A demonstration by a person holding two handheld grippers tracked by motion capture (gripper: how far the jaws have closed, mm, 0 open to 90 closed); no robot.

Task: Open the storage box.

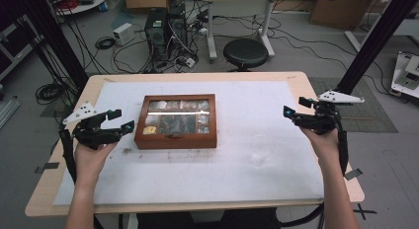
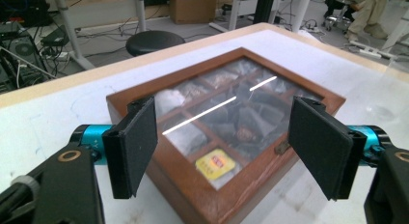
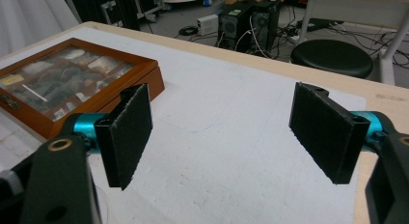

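A brown wooden box (image 1: 176, 121) with a glass lid sits shut on the white mat, left of the table's middle; sachets lie in its compartments, one yellow. My left gripper (image 1: 122, 120) hovers just left of the box, open, jaws pointing at its near left corner with nothing between them. In the left gripper view the box (image 2: 226, 137) lies right beyond the open gripper (image 2: 226, 147). My right gripper (image 1: 295, 108) is held open near the table's right edge, well away from the box. In the right gripper view the open gripper (image 3: 226, 137) frames bare mat and the box (image 3: 72, 79) lies far left.
A white mat (image 1: 237, 155) covers most of the wooden table (image 1: 44, 189). Beyond the far edge stand a black round stool (image 1: 245, 52), computer towers (image 1: 165, 26) and tangled cables on the floor. A black post (image 1: 375, 36) rises at the back right.
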